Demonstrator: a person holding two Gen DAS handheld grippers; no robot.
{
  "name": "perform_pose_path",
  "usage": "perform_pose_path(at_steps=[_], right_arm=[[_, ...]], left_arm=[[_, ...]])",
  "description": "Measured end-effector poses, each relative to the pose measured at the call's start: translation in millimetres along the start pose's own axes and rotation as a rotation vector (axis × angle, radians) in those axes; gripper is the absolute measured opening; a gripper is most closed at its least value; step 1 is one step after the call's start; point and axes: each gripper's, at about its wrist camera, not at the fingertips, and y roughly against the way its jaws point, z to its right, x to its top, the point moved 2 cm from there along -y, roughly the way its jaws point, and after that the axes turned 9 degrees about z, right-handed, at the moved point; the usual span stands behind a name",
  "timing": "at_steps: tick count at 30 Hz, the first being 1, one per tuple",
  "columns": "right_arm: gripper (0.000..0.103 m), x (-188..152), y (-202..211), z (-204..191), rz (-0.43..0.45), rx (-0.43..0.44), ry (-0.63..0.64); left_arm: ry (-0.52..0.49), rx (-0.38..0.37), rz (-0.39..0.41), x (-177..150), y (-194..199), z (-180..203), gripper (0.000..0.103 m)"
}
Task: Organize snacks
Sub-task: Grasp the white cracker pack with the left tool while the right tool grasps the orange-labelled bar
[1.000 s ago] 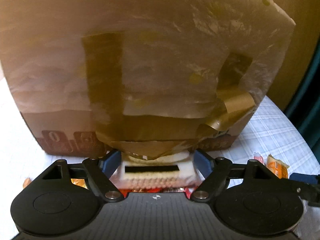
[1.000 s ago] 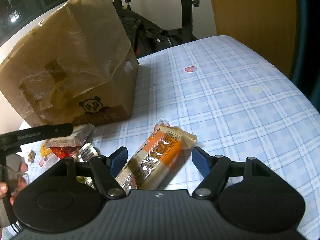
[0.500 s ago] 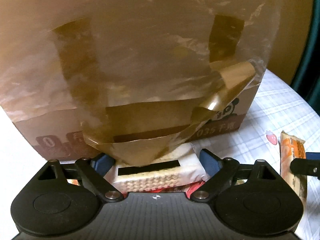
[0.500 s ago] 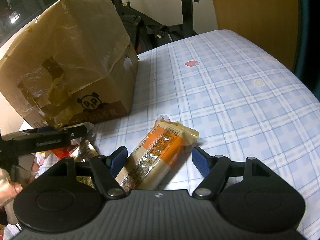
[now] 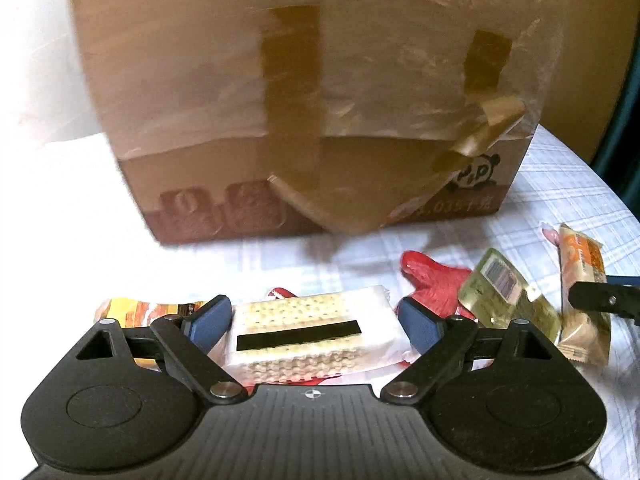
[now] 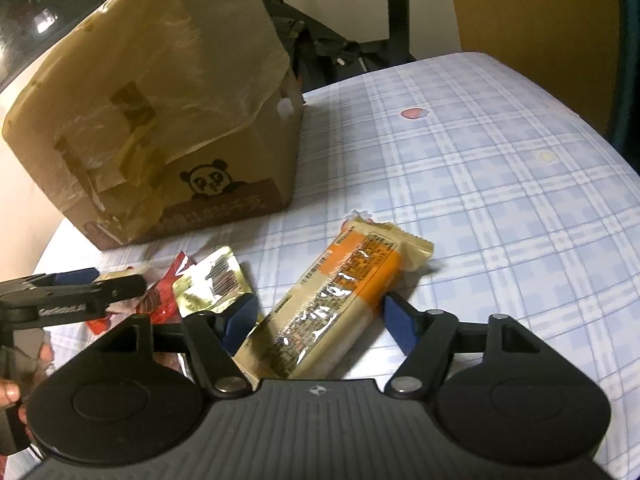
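Snacks like the cracker pack [image 5: 316,330], light and brittle, suit gentle side holds; left gripper [image 5: 316,322] released, right gripper [image 6: 320,318] closing around, not yet pinching, the orange bar [image 6: 340,292].

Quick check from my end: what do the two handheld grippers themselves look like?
Both match: the left gripper and right gripper have ribbed black plastic bodies, two round discs, angled black linkage arms on silver pivot pins, blue finger pads and a small central emblem. Pale lettering runs along the left gripper's side.

both wrist views look steeply down, close, sharing the cardboard box [image 5: 312,120].
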Motion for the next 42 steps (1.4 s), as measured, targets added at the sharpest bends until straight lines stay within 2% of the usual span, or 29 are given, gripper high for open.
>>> perform_pose_path(at_steps=[9,15,20,25,31,33,36,42], right_arm=[[0.061,-9,-16,-43,-0.058,0.131,0.145],[0.058,-15,-37,-82,-0.092,0.207,0.273],[0.058,-17,-41,-92,-0.086,0.198,0.301],[0.058,-19,-39,-86,-0.080,0.196,0.275],[0.058,-19,-36,-87,-0.076,0.189,0.275],[0.058,-19,-36,-87,-0.078,0.189,0.274],[0.058,-19,-36,-87,-0.077,0.190,0.274],[0.058,-19,-36,-87,-0.080,0.192,0.271]], left_arm=[[0.080,-0.009,0.007,-12,13,-14,0.092],[0.176,-0.082,0.019,-5,25,-44,0.090],[0.231,-0.081,0.067,1,33,-75,0.089],[0.253,-0.059,0.065,-6,38,-96,0.089],[0.227,-0.045,0.058,-9,33,-90,0.089],[0.254,-0.071,0.054,-10,33,-92,0.090],[0.288,-0.094,0.077,-6,30,-91,0.091],[0.287,-0.095,0.109,1,37,-96,0.091]])
